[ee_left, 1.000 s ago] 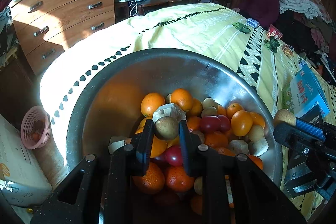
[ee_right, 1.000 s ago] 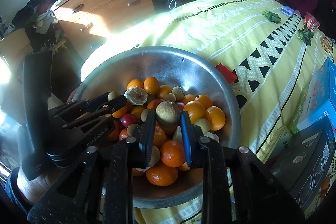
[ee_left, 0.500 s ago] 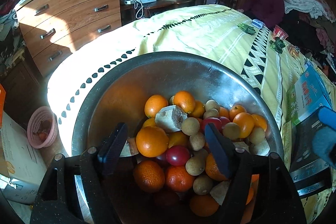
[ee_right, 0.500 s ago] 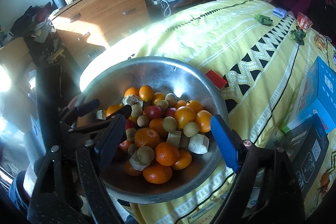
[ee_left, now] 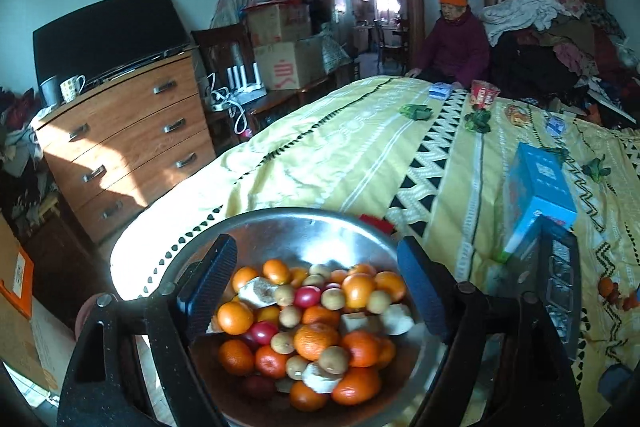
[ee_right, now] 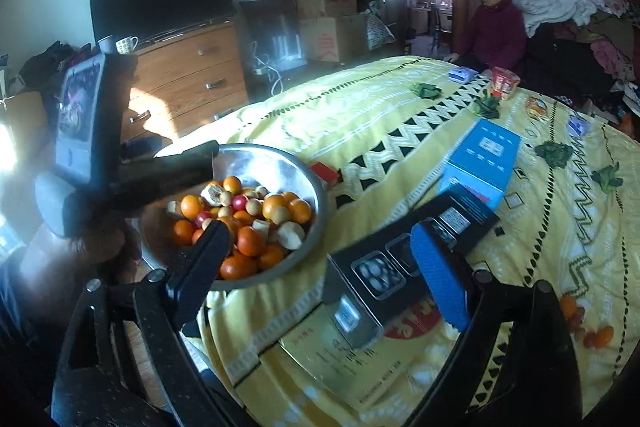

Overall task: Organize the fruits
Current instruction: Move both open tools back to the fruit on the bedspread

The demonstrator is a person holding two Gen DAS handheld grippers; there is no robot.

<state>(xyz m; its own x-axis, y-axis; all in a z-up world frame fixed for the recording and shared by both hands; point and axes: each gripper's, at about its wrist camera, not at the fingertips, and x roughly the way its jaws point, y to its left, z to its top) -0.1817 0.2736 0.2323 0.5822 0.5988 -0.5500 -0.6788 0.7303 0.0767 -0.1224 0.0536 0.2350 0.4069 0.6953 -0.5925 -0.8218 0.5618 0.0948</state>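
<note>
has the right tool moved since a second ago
Yes. The right tool, jaws just opened and empty, swung right off the metal bowl toward the black box.

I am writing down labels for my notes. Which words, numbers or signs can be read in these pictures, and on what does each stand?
No text is sharp enough to quote.
Cardboard box: large red mark, too blurred to read.
Blue box: white label, print too small.
Black box: small white sticker, unreadable.
Yellow packet: lines of dark print, blurred.
</note>
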